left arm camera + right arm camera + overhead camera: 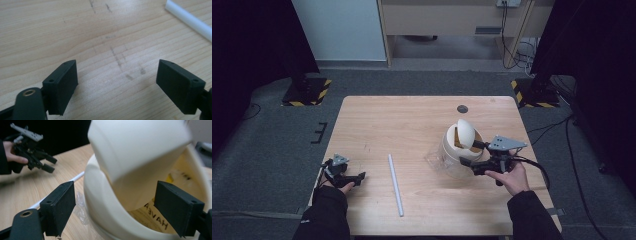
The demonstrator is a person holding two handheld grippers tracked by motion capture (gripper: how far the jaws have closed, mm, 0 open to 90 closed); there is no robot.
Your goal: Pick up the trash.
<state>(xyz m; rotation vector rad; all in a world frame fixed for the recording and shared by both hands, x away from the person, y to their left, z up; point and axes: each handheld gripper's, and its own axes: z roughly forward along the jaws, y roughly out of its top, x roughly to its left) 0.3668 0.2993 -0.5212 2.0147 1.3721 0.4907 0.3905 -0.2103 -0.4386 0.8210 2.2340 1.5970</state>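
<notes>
A: Pale wood, the table (pixel 377 125), scuffed with faint dark marks in the left gripper view. On its right half stands the cream bin (pixel 460 150), a small round tabletop one with a swing lid (pixel 466 134) tipped up, so the mouth gapes toward the person. A clear liner (pixel 432 160) crinkles out at its foot.

B: And the right gripper (pixel 478 155)?

A: Right at the bin, on the person's side of it. In the right gripper view its jaws stand wide apart, one on each side of the tilted lid (pixel 135 147) and the rim (pixel 100 202) below it, gripping nothing. I can't tell if a pad touches the plastic. Inside, a yellowish sheet (pixel 160 217) with dark lettering shows.

B: So which step is this?

A: I judge it as working the lid: the gripper is placed to push or nip the flap, not yet clamped on it.

B: The next move?

A: Probably either closing on the lid's edge or nudging it round on its pivot. The bin looks light, so a sideways shove could slide it; a gentle push suits better.

B: The other hand?

A: The left gripper (pixel 347 177) rests low near the table's left front edge, jaws spread wide and empty over bare wood. The thin white tube (pixel 395 184) lies between the two hands, untouched.
</notes>
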